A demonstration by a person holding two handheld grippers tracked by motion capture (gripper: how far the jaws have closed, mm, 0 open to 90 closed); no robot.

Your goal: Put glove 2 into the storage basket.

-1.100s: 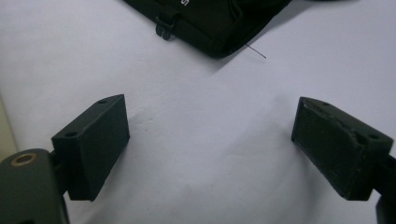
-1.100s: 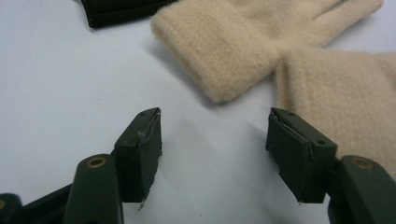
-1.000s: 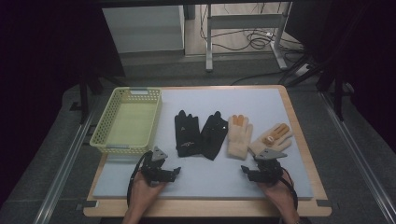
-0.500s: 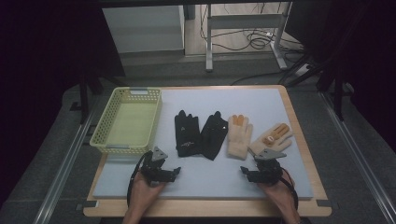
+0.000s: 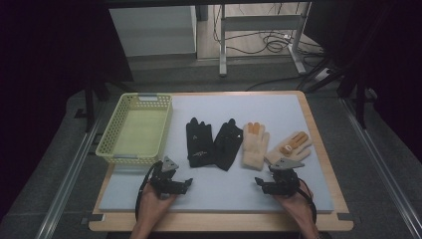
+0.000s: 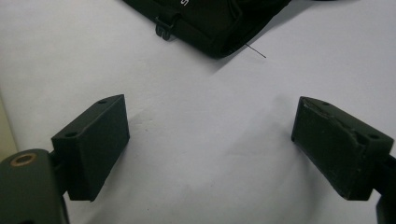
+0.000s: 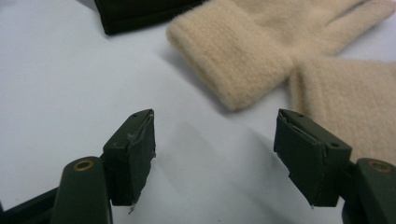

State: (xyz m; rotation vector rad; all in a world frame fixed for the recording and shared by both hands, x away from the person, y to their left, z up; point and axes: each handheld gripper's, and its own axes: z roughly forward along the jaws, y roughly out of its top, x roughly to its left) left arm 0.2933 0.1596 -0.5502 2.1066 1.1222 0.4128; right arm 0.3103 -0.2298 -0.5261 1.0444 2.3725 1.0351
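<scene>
While both grippers rest at the near edge of the mat, the layout reads as follows, near to far.

Left gripper (image 5: 185,183): jaws spread wide, holding nothing, mat between them.
Right gripper (image 5: 261,184): jaws spread wide, holding nothing, aimed at the cream cuffs.
Black gloves (image 5: 213,142): flat, side by side, just beyond the left gripper; cuffs nearest.
Cream gloves (image 5: 255,144): flat, right of the black pair; one cuff (image 7: 233,58) lies just ahead of the right gripper, the other partly beside its jaw.
Basket (image 5: 112,130): yellow, far left, no contents seen.
Handling: likely light, soft, limp; knit compresses and drapes.
Grip point: ribbed cuff edge, pinched through both layers.
</scene>
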